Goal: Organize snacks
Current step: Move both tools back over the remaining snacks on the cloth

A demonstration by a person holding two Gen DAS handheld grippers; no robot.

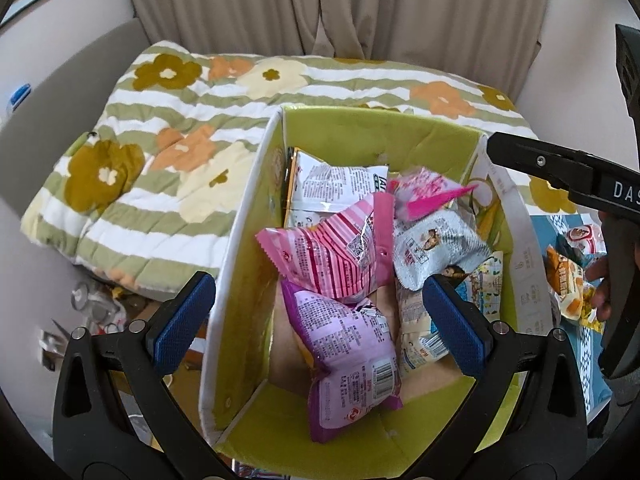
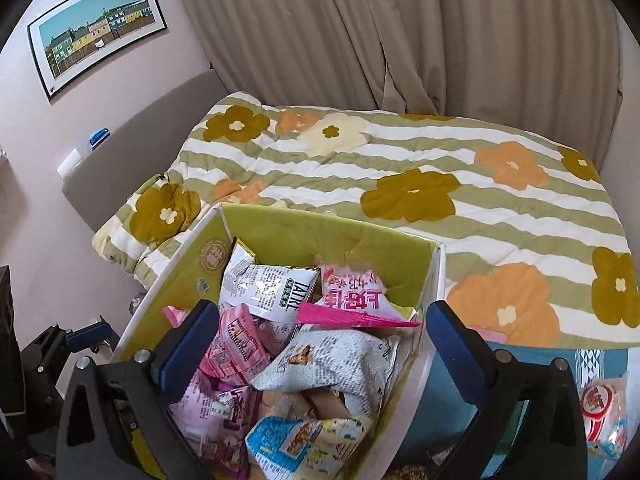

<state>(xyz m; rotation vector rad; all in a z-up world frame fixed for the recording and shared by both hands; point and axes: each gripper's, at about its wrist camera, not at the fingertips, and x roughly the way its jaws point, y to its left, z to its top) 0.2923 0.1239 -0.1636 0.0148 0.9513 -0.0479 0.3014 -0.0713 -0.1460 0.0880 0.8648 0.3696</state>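
An open cardboard box (image 1: 248, 208) with a lime-green inside holds several snack packets: a pink striped one (image 1: 336, 256), a purple one (image 1: 348, 344), a grey-white one (image 1: 436, 244) and a white one (image 1: 332, 184). My left gripper (image 1: 316, 316) is open and empty above the box's near half. My right gripper (image 2: 316, 340) is open and empty over the same box (image 2: 188, 256), above the grey-white packet (image 2: 340, 364) and a pink-white packet (image 2: 352, 296). The right gripper's black body (image 1: 560, 172) shows at the right of the left wrist view.
The box stands by a bed with a green-striped flowered quilt (image 2: 440, 168). More snack packets lie on a blue patterned cloth to the right (image 1: 568, 276) (image 2: 604, 412). Beige curtains (image 2: 400, 32) hang behind. Clutter lies on the floor at left (image 1: 96, 304).
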